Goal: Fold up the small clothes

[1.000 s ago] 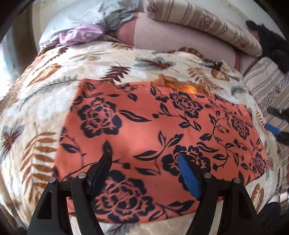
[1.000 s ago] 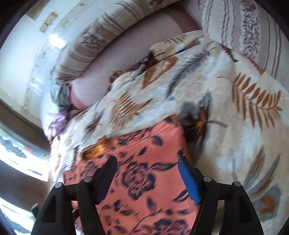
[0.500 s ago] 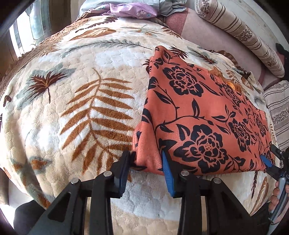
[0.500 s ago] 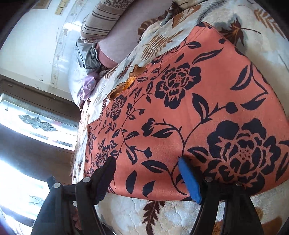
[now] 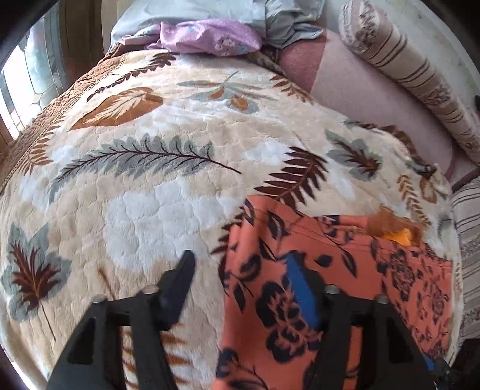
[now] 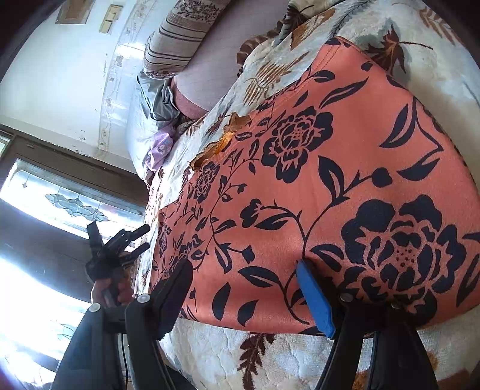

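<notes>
where frame ends, garment [image 5: 345,285] edge cut off.

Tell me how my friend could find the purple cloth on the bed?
Start at the big cream blanket with the leaf pattern covering the bed. Follow it to its far edge, where a pale grey-blue pillow lies. The purple cloth is crumpled against it, lilac with tiny flowers, unlike the orange garment with bold black roses nearer the grippers.
</notes>
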`<move>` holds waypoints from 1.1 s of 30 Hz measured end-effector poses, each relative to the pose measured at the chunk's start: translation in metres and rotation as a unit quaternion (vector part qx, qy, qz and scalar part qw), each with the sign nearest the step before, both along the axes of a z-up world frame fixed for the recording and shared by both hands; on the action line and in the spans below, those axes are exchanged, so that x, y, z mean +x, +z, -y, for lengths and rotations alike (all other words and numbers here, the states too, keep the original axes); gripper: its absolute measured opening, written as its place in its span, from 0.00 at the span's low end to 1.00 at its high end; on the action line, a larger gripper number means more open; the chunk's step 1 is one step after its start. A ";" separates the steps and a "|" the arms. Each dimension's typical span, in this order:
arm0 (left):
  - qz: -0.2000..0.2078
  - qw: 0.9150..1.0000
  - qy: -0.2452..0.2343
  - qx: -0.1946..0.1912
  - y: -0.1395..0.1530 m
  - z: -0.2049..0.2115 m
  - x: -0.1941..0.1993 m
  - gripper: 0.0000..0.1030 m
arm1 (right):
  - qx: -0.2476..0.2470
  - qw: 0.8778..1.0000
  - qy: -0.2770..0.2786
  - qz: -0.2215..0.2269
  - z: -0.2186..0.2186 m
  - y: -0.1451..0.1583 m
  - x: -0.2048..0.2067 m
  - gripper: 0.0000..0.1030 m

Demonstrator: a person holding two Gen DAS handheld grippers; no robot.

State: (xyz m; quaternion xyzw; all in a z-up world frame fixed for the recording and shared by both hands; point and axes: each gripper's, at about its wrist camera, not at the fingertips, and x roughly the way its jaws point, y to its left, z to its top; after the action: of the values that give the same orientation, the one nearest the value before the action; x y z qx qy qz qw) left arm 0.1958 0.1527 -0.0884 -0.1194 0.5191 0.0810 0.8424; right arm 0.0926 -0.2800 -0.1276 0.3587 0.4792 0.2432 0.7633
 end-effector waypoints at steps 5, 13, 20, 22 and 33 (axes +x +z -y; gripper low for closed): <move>-0.025 0.995 0.094 0.006 -0.014 -0.034 0.016 0.19 | -0.008 1.000 0.002 0.002 -0.003 0.000 0.000 0.73; 0.021 0.995 0.088 -0.038 0.019 -0.041 -0.055 0.46 | -0.010 1.000 -0.002 0.011 -0.003 0.000 -0.002 0.73; 0.036 0.998 -0.033 0.036 0.020 0.044 -0.130 0.69 | -0.008 1.000 -0.008 0.022 -0.002 0.001 -0.007 0.73; -0.011 0.997 -0.037 0.067 -0.012 0.047 -0.139 0.71 | 0.007 1.000 -0.016 0.020 0.003 -0.001 -0.008 0.73; 0.005 0.997 0.012 0.082 0.022 0.042 -0.177 0.71 | 0.078 0.993 -0.085 -0.003 0.042 -0.009 -0.015 0.73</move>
State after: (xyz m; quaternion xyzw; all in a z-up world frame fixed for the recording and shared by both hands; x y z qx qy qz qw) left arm 0.0185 0.1104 -0.0665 -0.0570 0.5053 0.1329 0.8508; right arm 0.0772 -0.3225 -0.1366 0.4574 0.4291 0.2124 0.7494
